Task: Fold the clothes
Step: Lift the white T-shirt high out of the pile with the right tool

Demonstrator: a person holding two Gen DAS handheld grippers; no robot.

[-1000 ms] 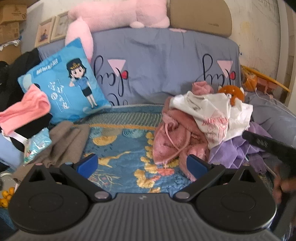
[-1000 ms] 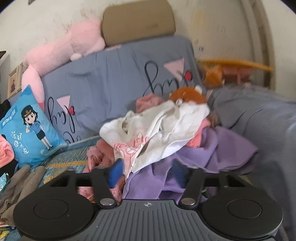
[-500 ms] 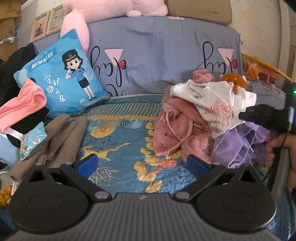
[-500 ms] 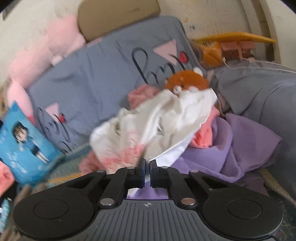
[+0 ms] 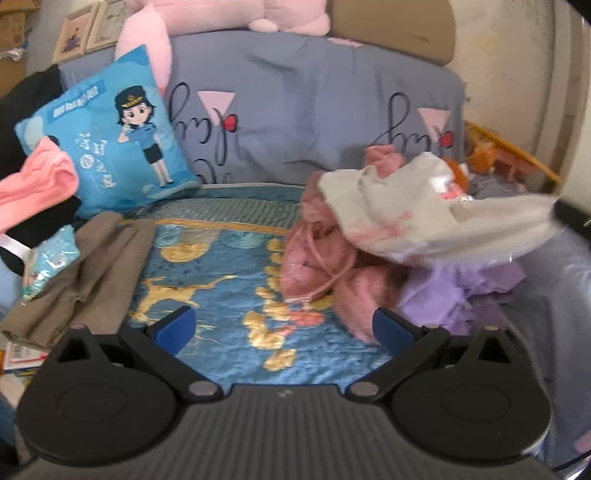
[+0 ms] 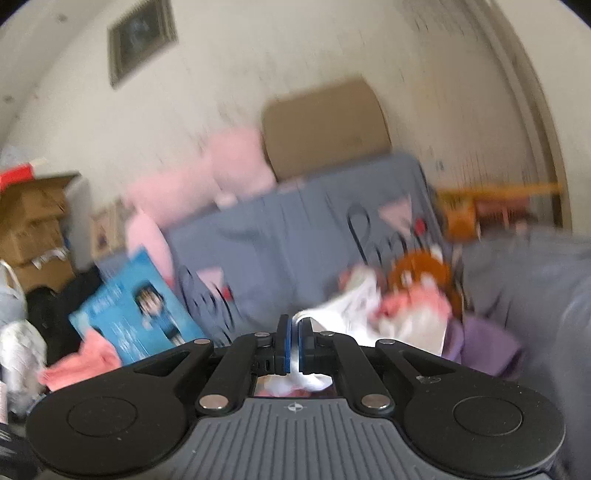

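Observation:
A white printed shirt [image 5: 413, 218] lies stretched off the top of a clothes heap, pulled taut toward the right edge of the left wrist view. My right gripper [image 6: 294, 343] is shut on a fold of that white shirt [image 6: 351, 314], with cloth pinched between its blue pads. Under the shirt sit a fuzzy pink garment [image 5: 325, 266] and a purple garment [image 5: 443, 295]. My left gripper [image 5: 284, 326] hangs open over the blue patterned quilt [image 5: 221, 280], nothing between its fingers. A folded brown garment [image 5: 88, 280] lies at the left.
A blue cartoon cushion [image 5: 110, 136], a pink plush toy [image 5: 221, 14] and a grey-blue cover [image 5: 306, 110] stand behind. Pink and black clothes [image 5: 33, 192] pile at the far left. An orange plush toy [image 6: 421, 273] sits behind the heap. Cardboard boxes [image 6: 33, 225] stand far left.
My right gripper closed on the white shirt and rose, dragging the shirt up and to the right off the heap. The left gripper stayed open above the quilt.

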